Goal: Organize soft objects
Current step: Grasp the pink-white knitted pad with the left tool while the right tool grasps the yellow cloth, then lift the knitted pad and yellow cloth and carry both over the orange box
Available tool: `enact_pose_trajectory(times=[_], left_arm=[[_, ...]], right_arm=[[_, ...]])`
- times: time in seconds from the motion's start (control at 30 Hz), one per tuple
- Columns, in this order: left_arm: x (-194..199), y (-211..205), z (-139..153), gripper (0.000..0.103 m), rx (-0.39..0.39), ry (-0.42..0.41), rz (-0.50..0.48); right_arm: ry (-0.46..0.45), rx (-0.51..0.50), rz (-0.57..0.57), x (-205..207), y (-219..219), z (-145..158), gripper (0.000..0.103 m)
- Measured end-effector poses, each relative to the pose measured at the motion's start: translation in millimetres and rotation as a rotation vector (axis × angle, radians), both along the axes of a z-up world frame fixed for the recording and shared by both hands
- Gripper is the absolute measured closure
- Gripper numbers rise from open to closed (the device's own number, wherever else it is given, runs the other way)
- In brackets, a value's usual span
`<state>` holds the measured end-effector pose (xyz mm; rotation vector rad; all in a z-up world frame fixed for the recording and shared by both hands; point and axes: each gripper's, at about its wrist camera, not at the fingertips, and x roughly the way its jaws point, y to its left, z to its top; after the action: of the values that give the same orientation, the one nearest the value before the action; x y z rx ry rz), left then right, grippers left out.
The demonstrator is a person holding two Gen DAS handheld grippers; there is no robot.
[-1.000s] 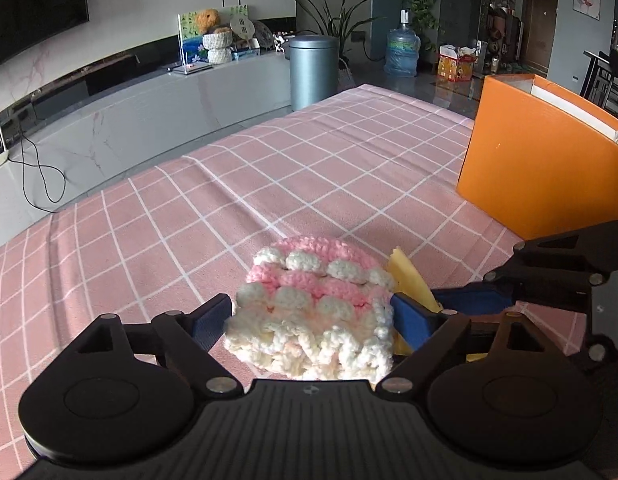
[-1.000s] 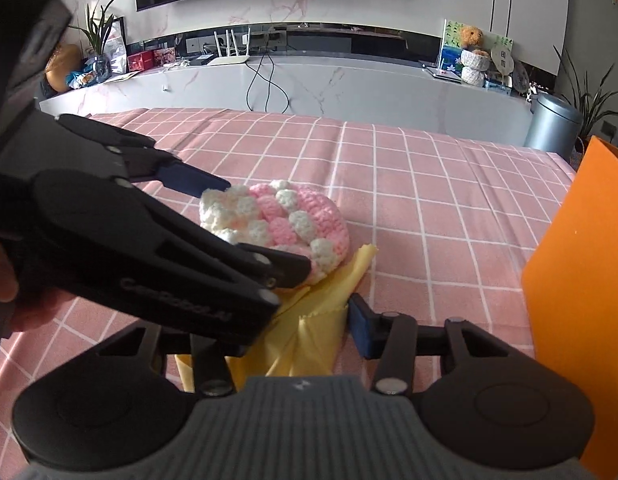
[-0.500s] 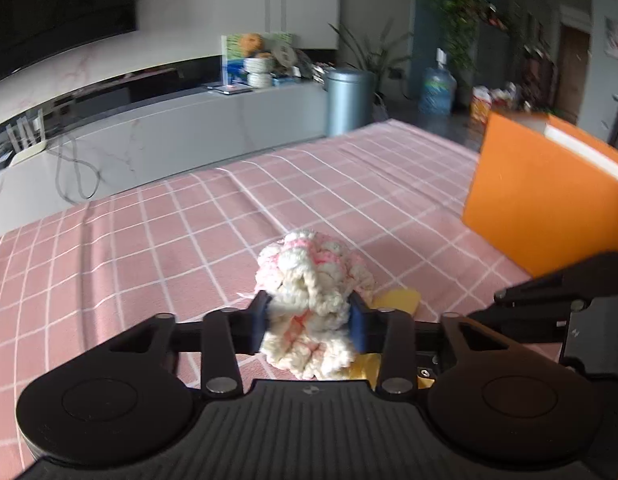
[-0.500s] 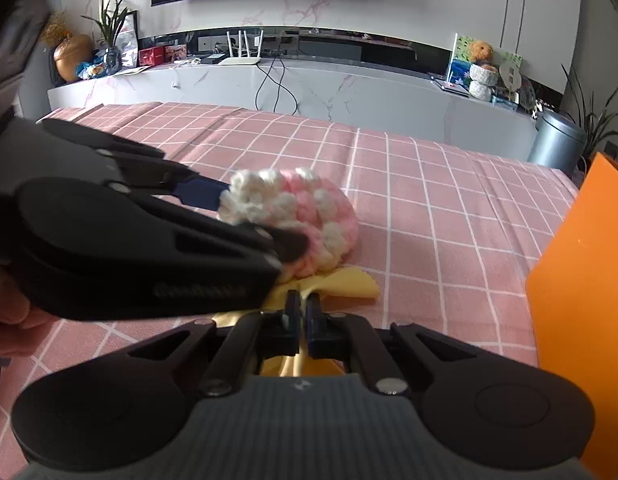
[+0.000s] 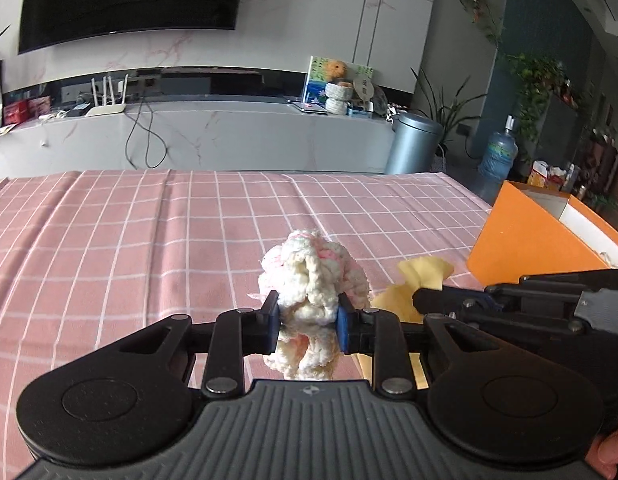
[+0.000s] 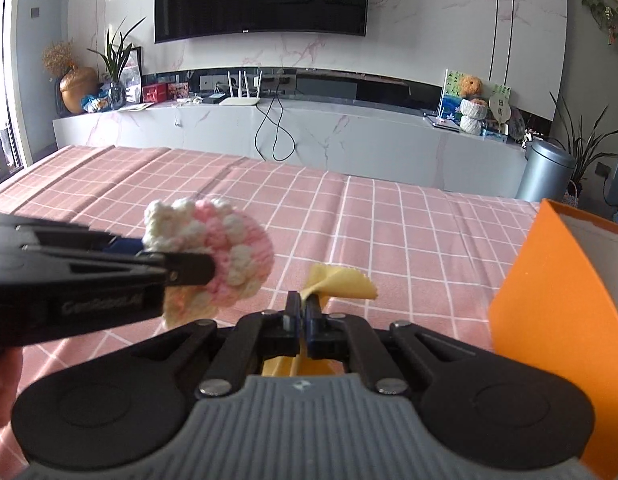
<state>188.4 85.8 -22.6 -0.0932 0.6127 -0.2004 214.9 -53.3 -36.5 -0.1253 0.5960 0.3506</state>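
Note:
My left gripper (image 5: 307, 316) is shut on a pink and cream crocheted piece (image 5: 313, 272) and holds it lifted above the pink checked tablecloth (image 5: 149, 240). The piece also shows in the right wrist view (image 6: 213, 252), bunched at the left gripper's tips. My right gripper (image 6: 303, 312) is shut on a yellow cloth (image 6: 341, 284), lifted off the table. The yellow cloth also shows in the left wrist view (image 5: 425, 272), just right of the crocheted piece.
An open orange box (image 5: 541, 236) stands on the table at the right, also in the right wrist view (image 6: 557, 292). Beyond the table's far edge are a white TV counter (image 6: 309, 132) and a grey bin (image 5: 413, 144).
Both grippers closed, the left on the crocheted piece and the right on the yellow cloth, then both lifted their items off the tablecloth.

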Motion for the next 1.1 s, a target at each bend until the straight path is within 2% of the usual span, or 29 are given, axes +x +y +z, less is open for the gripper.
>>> enact_pose_trajectory(times=[0.2, 0.33, 0.6, 0.77, 1.0, 1.1], left_arm=[[-26.8, -10.7, 14.4, 0.073, -0.006, -0.013, 0.019], [-49.5, -19.4, 21.7, 0.073, -0.012, -0.03, 0.034], [-80.4, -29.4, 35.2, 0.073, -0.048, -0.046, 0.045], [-93.4, -50.5, 46.1, 0.073, -0.053, -0.075, -0.012], [-99.9, -96.3, 67.5, 0.073, -0.052, -0.131, -0.124], [-97.1, -117.6, 76.3, 0.073, -0.054, -0.15, -0.176]], right_arm=[[-0.034, 0.002, -0.011, -22.3, -5.6, 16.4, 0.103], [-0.096, -0.023, -0.01, -44.4, -7.5, 32.2, 0.103], [-0.153, 0.036, -0.054, -92.6, -38.9, 62.4, 0.103], [-0.176, 0.094, -0.098, -121.6, -68.1, 80.4, 0.103], [-0.21, 0.107, -0.164, -152.5, -116.6, 105.7, 0.103], [-0.23, 0.079, -0.201, -157.7, -137.8, 114.5, 0.103]])
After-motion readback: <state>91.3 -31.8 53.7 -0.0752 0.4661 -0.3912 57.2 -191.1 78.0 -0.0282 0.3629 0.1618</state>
